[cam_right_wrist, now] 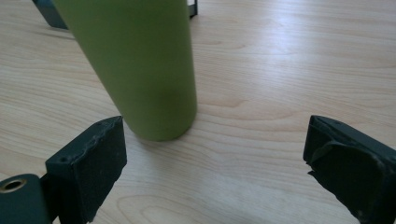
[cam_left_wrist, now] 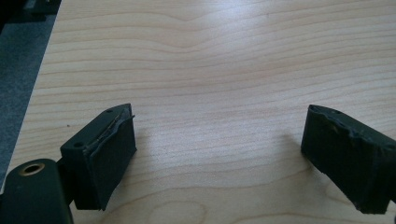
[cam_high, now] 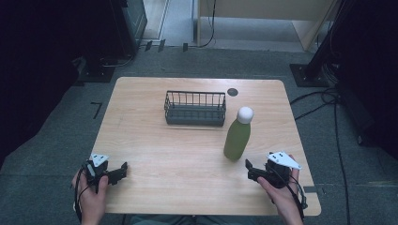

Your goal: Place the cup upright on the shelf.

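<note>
High view: a light wood-grain counter [cam_high: 187,159] with rounded corners occupies the centre of the frame, standing on grey carpeted floor [cam_high: 56,140]. The room around it is dim; dark equipment stands at the upper left, a pale wooden furniture panel [cam_high: 263,9] runs along the top, and black cables [cam_high: 338,117] trail over the floor at the right. A small dark round disc [cam_high: 232,92] sits in the counter top near its far edge, just right of the basket.

A black wire basket [cam_high: 195,108] sits at upper centre of the counter. To its lower right, near but apart from it, a green bottle [cam_high: 237,136] with a white cap [cam_high: 245,114] stands upright. Nothing lies between the bottle and the right tool [cam_high: 252,169], which rests at the lower right of the counter in a person's hand [cam_high: 281,194], jaws pointing toward the bottle.

The left tool [cam_high: 119,171] is at the lower left of the counter, held by the other hand [cam_high: 91,192], well apart from both objects.

Left gripper view: the jaws stand wide apart over bare wood, gripping nothing.

Right gripper view: the jaws are likewise spread wide and empty; the bottle's base [cam_right_wrist: 161,126] stands just beyond the left jaw at centre-left, with a corner of the basket visible at the top edge.
</note>
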The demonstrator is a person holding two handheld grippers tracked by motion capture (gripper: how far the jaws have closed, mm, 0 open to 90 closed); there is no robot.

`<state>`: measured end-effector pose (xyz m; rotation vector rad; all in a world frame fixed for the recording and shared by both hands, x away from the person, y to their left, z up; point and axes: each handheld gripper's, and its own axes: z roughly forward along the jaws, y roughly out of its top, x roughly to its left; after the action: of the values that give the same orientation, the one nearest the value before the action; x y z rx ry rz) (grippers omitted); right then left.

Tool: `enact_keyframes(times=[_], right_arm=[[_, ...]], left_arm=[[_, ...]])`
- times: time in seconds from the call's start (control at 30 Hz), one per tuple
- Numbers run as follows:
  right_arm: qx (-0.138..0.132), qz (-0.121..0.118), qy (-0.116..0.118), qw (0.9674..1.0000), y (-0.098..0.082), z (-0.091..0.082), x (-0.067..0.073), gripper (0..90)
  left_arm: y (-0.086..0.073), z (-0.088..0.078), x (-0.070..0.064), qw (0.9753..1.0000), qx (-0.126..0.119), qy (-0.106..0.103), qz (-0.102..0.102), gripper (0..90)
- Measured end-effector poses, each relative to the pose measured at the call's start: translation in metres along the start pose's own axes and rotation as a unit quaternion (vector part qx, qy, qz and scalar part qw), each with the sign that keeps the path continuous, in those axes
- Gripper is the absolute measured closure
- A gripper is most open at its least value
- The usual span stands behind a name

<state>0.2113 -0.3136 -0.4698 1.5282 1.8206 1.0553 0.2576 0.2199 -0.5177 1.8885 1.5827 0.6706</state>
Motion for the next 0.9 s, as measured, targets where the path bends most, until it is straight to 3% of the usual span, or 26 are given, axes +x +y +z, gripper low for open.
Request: enact_keyframes(times=[0.53, 0.9], right_arm=[[-0.014, -0.01, 0.03, 0.9994, 0.016, 0.008, 0.022, 7.5], [-0.033, -0.009, 0.031, 0.9989, 0.029, 0.015, 0.03, 12.3]], left_arm=[[0.0, 0.0, 0.0, 1.0, 0.0, 0.0, 0.0, 10.5], [0.0, 0.0, 0.0, 1.0, 0.0, 0.0, 0.0, 10.5]])
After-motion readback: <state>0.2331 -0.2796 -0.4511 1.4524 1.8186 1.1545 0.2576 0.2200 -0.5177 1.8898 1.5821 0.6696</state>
